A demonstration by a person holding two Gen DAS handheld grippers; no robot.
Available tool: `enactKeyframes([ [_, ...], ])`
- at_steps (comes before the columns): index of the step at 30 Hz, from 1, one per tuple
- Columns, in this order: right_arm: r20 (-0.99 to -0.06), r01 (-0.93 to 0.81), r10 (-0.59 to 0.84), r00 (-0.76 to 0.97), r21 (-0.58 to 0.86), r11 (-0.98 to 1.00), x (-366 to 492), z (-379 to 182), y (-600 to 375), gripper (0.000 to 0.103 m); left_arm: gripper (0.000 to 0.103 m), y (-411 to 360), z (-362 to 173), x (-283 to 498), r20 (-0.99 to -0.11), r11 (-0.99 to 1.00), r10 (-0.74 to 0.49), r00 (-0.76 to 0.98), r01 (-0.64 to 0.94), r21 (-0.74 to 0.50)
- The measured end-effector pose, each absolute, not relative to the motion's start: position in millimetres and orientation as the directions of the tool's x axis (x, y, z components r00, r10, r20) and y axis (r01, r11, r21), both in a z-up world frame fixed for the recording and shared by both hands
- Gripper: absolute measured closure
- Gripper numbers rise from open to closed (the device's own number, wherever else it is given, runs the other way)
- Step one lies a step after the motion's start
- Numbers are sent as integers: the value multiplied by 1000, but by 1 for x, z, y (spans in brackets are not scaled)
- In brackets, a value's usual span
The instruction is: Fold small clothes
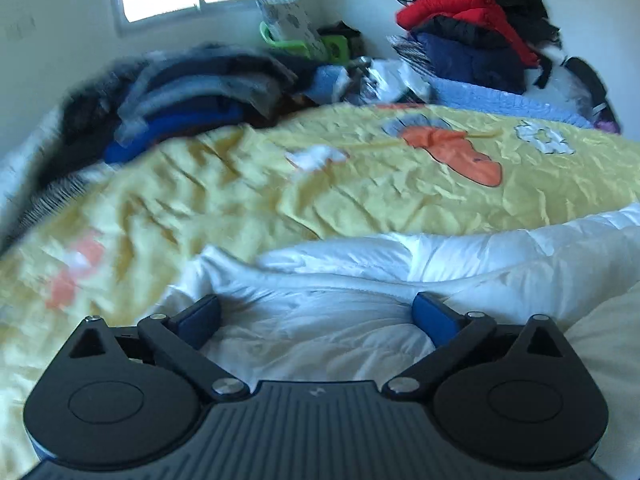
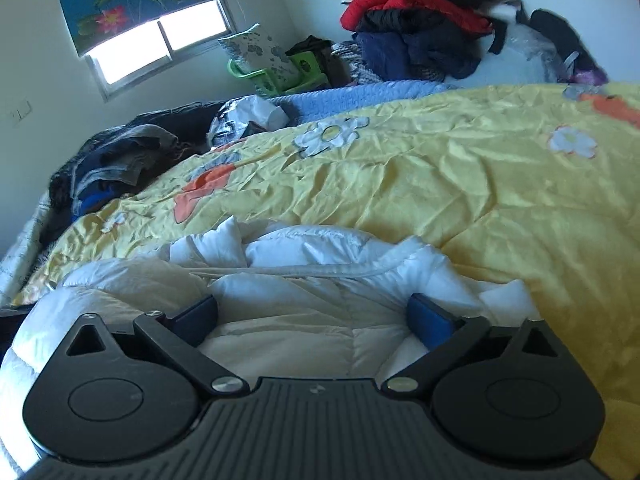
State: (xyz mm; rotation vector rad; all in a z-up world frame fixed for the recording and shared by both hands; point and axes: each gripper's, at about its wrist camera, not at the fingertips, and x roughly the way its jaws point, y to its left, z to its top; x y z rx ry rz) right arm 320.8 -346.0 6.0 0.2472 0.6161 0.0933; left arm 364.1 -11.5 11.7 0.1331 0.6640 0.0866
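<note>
A white puffy quilted garment (image 1: 360,264) lies crumpled on a yellow flowered bedspread (image 1: 360,184). My left gripper (image 1: 316,316) is open, its blue pads wide apart just above the garment's near part. In the right wrist view the same white garment (image 2: 304,264) lies bunched with a seam edge across it, on the yellow bedspread (image 2: 440,176). My right gripper (image 2: 314,316) is open too, its pads spread over the garment. Neither gripper holds cloth.
A stack of dark and blue folded clothes (image 1: 192,100) lies at the bed's far left. A heap of red, navy and black jackets (image 1: 476,32) sits at the far right. A green plastic basket (image 2: 280,76) stands by the window wall.
</note>
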Motion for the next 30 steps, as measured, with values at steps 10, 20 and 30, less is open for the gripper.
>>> enactKeyframes([
  [10, -380, -222, 410, 829, 450, 865, 235, 64, -326, 1, 1, -50, 66, 223, -451, 995, -23, 892, 63, 73],
  [20, -636, -206, 279, 720, 188, 960, 309, 4, -271, 2, 0, -83, 15, 227, -565, 985, -55, 823, 136, 104],
  [30, -605, -130, 241, 759, 222, 966, 283, 13, -279, 13, 0, -72, 16, 221, -555, 991, -46, 831, 109, 81],
])
